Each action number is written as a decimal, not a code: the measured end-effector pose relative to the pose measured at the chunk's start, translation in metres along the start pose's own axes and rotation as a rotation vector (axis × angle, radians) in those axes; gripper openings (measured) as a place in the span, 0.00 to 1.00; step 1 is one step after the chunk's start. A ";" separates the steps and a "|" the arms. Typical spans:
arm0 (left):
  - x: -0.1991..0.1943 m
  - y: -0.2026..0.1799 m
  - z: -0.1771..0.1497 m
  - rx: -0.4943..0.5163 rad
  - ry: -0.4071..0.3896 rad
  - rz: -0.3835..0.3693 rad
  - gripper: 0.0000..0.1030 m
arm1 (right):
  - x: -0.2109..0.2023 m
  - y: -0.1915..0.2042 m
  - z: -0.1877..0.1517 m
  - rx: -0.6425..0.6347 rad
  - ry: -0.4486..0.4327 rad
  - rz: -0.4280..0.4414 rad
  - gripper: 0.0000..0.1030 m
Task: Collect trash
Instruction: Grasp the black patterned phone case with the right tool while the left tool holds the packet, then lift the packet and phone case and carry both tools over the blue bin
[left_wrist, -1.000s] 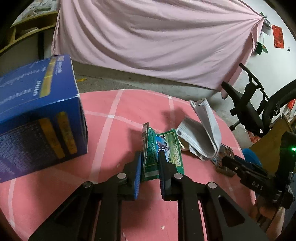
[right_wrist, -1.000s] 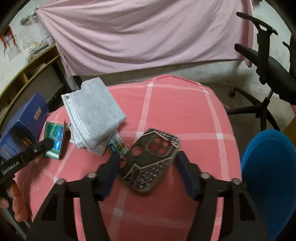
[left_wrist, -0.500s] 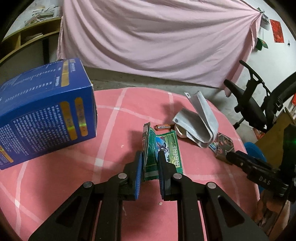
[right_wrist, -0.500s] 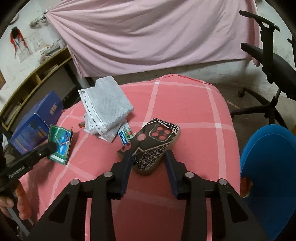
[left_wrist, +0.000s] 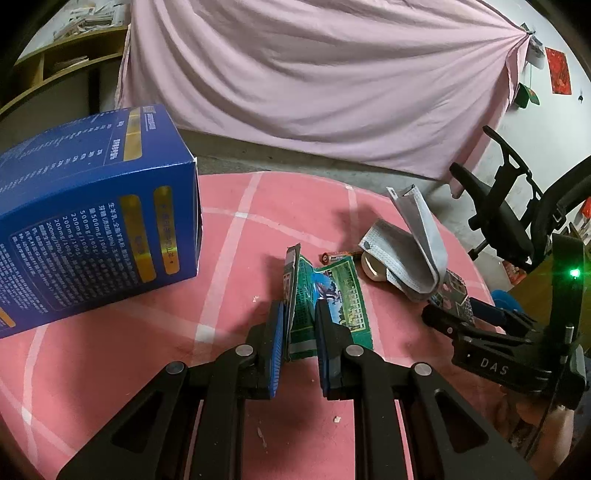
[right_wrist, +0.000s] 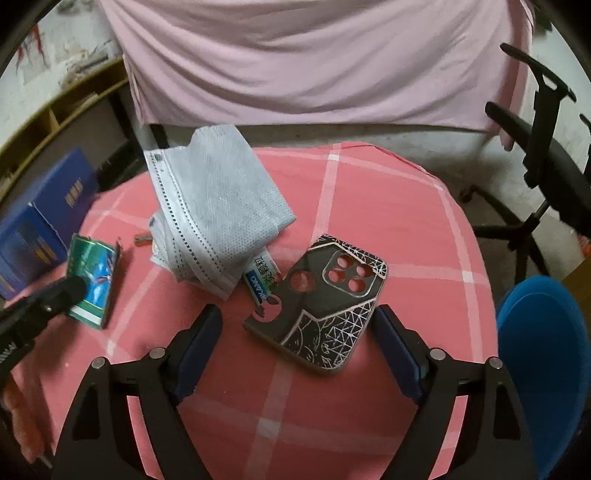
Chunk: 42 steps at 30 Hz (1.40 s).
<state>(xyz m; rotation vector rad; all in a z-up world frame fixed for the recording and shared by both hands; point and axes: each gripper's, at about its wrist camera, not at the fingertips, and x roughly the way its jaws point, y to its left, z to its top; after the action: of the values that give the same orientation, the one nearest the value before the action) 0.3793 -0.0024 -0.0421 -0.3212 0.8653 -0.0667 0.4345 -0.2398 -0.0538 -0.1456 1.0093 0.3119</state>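
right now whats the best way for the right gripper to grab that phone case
Probably across its narrow width, at the lower patterned end. The phone case lies flat on the pink tablecloth, tilted, between the fingers of the right gripper, whose jaws are opening with neither pad touching it. Come steeply from above, one pad on each long edge. It is thin, so the pads must reach down to the cloth.

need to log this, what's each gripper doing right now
left gripper: shut on the green wrapper.
right gripper: jaws opening around the phone case, not gripping it.
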 end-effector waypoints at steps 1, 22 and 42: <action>0.000 0.001 0.000 0.000 0.000 -0.001 0.13 | 0.000 -0.001 0.000 0.007 -0.002 -0.003 0.79; -0.030 -0.037 -0.011 0.097 -0.099 0.023 0.13 | -0.049 -0.030 -0.028 0.035 -0.146 0.172 0.61; -0.086 -0.135 -0.028 0.279 -0.454 -0.084 0.13 | -0.162 -0.060 -0.062 0.007 -0.718 0.021 0.61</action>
<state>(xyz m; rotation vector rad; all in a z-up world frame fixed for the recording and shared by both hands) 0.3117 -0.1219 0.0453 -0.1017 0.3845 -0.1839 0.3239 -0.3433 0.0492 -0.0104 0.3011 0.3444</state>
